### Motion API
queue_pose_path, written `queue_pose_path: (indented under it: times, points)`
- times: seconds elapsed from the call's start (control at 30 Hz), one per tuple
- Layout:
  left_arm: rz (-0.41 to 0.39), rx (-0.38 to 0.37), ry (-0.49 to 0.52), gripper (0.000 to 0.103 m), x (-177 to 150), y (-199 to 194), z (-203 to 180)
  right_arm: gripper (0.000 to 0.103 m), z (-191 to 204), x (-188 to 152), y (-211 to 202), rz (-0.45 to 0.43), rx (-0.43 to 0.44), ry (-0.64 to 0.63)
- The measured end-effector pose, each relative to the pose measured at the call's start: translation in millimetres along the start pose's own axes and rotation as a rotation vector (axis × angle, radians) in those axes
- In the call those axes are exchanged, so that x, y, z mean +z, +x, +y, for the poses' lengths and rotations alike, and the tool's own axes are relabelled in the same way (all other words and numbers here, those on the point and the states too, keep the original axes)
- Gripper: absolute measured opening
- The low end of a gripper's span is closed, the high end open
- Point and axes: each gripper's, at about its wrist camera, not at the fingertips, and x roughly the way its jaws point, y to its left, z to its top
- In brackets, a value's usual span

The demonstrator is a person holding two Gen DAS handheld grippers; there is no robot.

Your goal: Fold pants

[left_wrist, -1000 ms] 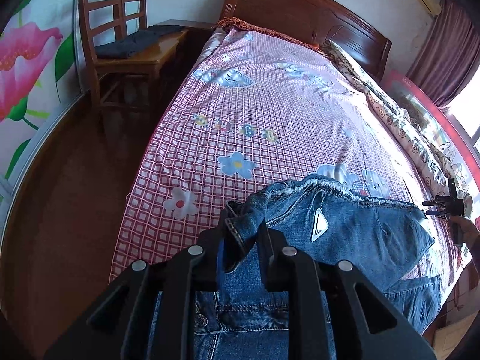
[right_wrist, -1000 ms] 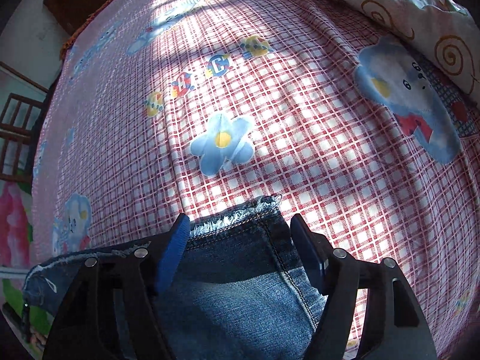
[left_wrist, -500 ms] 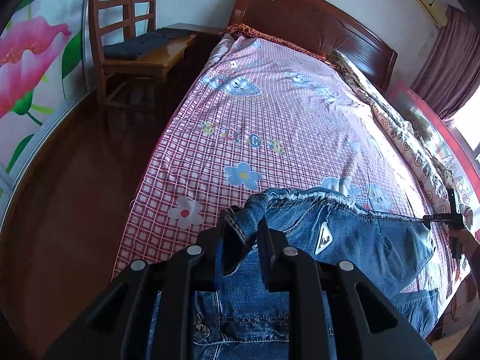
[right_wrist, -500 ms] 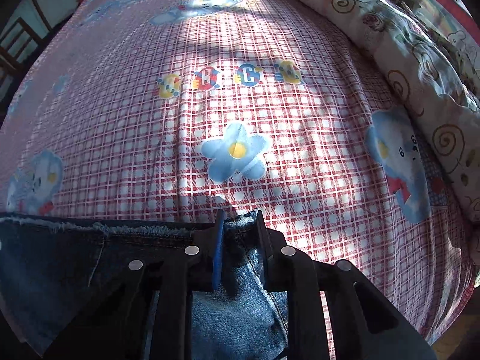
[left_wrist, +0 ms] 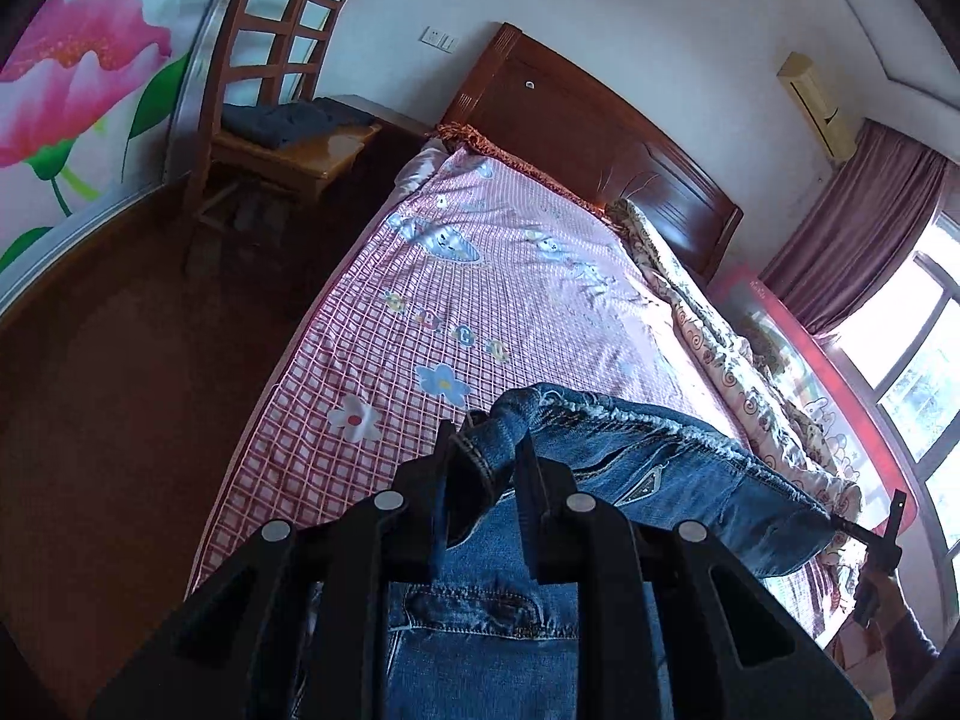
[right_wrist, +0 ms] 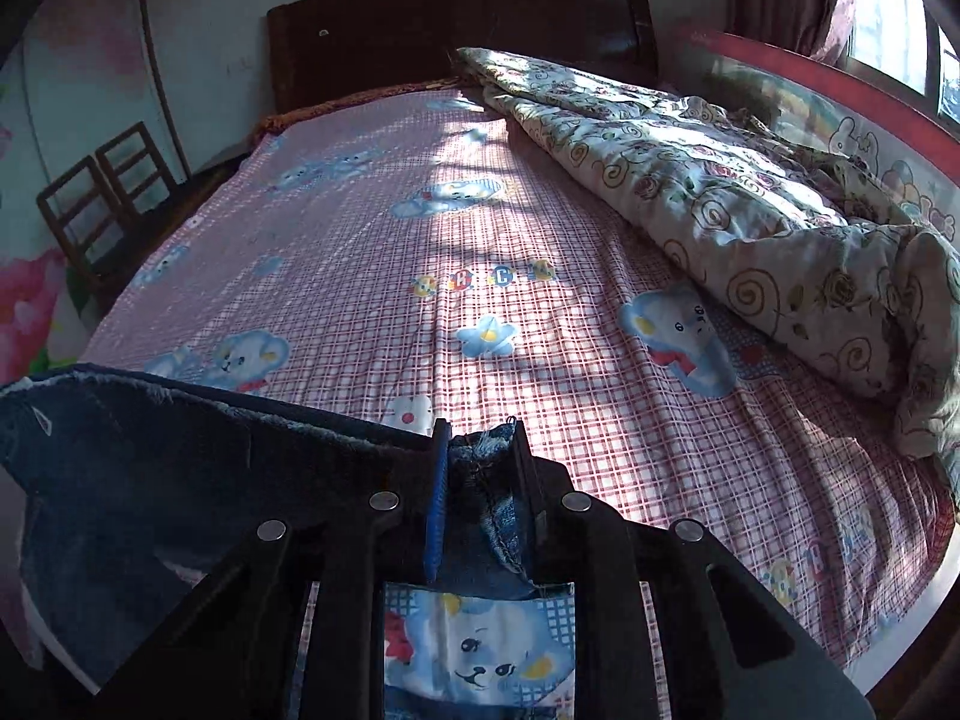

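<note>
Across the lower middle of the left wrist view, the jeans (left_wrist: 630, 462) hang lifted above the pink checked bed sheet (left_wrist: 480, 300), their frayed edge stretched in a line from the left claw (left_wrist: 483, 450) toward the lower right of the frame, where the right claw (left_wrist: 888, 531) shows small and dark; the left claw is closed down to a narrow gap on a bunched corner of denim, with the rest of the cloth falling away beneath it. Low in the centre of the right wrist view, the right claw (right_wrist: 477, 441) is likewise pinched nearly closed on the other corner of the jeans (right_wrist: 150, 480), whose dark side spreads into the lower left of that frame; the sheet (right_wrist: 420, 228) lies well below, and a rumpled quilt (right_wrist: 750, 198) fills the upper right.

Judging from this, the garment is raised and spread for laying flat. Each grip holds only a small wad of thick fabric, so a sharp tug or uneven pull could slip one corner free and drop that side in a heap; lowering unevenly could trap a crease underneath; drifting toward the right of the frame could land cloth on the quilt.
</note>
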Motion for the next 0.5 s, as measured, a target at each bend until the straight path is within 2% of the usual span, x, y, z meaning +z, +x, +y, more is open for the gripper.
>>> queue_pose_path:
  times: [0.1,0.2,0.27,0.33,0.4,0.43,0.5]
  points:
    - [-0.027,-0.026,-0.015,0.018,-18.8,-28.1,6.9,0.018,-12.5,-50.3,-28.3,-0.029,0.009,0.057]
    - [-0.035,-0.044,-0.038,0.019,-44.2,-52.2,17.5,0.018,-22.1,-104.3,-39.9,-0.013,0.020,0.106]
    - [-0.011,-0.030,-0.045,0.025,-67.2,-62.3,27.3,0.018,-29.0,-139.9,-36.3,0.035,0.057,0.157]
    - [0.034,0.028,-0.102,0.027,-90.7,-66.7,46.3,0.020,-33.2,-174.2,-31.7,0.074,0.058,0.176]
    - [0.105,0.122,-0.147,0.034,-113.3,-67.2,65.5,0.040,-38.8,-202.2,-25.1,0.143,0.017,0.219]
    - [0.119,0.176,-0.161,0.036,-124.8,-70.8,73.4,0.041,-42.3,-212.2,-25.4,0.163,-0.001,0.252]
    - [0.118,0.210,-0.194,0.044,-146.0,-81.6,80.3,0.041,-47.4,-226.0,-39.7,0.129,-0.006,0.332]
